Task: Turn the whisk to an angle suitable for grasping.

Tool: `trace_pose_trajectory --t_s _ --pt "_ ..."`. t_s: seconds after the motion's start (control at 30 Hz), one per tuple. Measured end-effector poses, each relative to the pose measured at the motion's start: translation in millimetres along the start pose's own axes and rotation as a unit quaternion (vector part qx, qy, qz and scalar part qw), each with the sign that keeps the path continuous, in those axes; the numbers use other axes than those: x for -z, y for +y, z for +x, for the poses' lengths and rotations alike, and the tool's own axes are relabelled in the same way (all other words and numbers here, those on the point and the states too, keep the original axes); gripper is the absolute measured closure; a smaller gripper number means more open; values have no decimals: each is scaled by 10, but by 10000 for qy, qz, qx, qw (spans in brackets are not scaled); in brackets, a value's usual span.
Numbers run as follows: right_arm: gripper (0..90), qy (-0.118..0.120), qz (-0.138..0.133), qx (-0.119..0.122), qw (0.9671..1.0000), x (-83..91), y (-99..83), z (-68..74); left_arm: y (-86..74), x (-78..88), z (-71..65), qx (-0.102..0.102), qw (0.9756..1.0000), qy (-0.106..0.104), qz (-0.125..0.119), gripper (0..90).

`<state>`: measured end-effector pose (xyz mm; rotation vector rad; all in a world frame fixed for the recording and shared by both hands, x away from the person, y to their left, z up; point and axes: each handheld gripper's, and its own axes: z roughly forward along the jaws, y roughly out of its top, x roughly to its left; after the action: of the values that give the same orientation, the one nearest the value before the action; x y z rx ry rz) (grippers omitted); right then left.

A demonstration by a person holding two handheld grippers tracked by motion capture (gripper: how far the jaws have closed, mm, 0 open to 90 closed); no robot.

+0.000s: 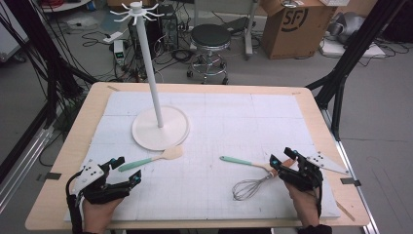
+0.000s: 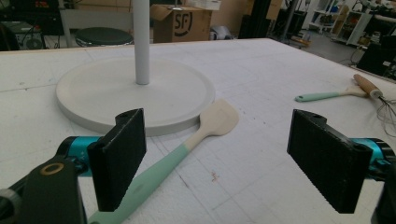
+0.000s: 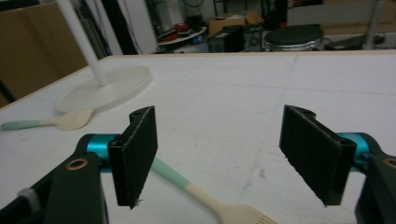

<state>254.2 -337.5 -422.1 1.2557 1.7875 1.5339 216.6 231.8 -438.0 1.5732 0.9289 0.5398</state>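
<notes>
A tall white hook stand (image 1: 160, 127) rises from its round base on the white mat. A cream spatula with a mint handle (image 1: 151, 159) lies just in front of the base. My left gripper (image 1: 128, 168) is open at the handle's near end, and the spatula (image 2: 205, 130) runs between its jaws, close to the left one, untouched. A cream fork with a mint handle (image 1: 246, 162) and a wire whisk (image 1: 251, 187) lie at the right. My right gripper (image 1: 281, 156) is open above the fork's head; the fork (image 3: 201, 191) lies below its jaws (image 3: 217, 121).
The stand's base (image 2: 135, 93) sits directly beyond the left gripper (image 2: 217, 126). The wooden table edge (image 1: 73, 146) frames the mat. A stool (image 1: 210, 36), a cardboard box (image 1: 292, 24) and cables stand on the floor behind the table.
</notes>
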Motion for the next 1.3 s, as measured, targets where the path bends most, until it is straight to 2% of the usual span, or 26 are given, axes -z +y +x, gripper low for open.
trace_pose_trajectory --t_s 0.07,0.13,0.47,0.5,0.7,0.77,0.93,1.1,1.27,1.3 --pt "353 -76 106 60 9999 -6 -14 -52 -1 -1 0 3 10000 -20 -4 203" --pt "451 -133 169 -26 9998 -13 -25 -105 -1 -4 -6 -22 10000 -20 -4 204" --pt "727 -366 360 -527 9973 17 -54 -388 -1 -10 -31 -83 10000 -51 4 204" --pt "772 -356 371 -547 9972 19 -58 -415 -3 -12 -32 -82 10000 -46 3 204" --pt "893 -522 510 -520 9960 6 -66 -541 -2 -11 -41 -97 9999 -41 12 204" --pt "896 -611 647 -562 9944 -2 -72 -580 -3 -7 -41 -104 9999 -41 22 205" --pt "897 -785 741 -595 9924 -5 -72 -690 -6 -5 -53 -96 9999 -57 12 206" --pt "896 -992 1009 -580 9882 -44 -71 -849 -10 -22 -74 -135 9999 -72 50 206" --pt "896 -1087 1330 -664 9829 -109 -76 -994 -17 -37 -82 -136 9998 -93 76 206" --pt "897 -1094 1333 -629 9830 -121 -69 -996 -18 -39 -82 -142 9998 -85 79 206"
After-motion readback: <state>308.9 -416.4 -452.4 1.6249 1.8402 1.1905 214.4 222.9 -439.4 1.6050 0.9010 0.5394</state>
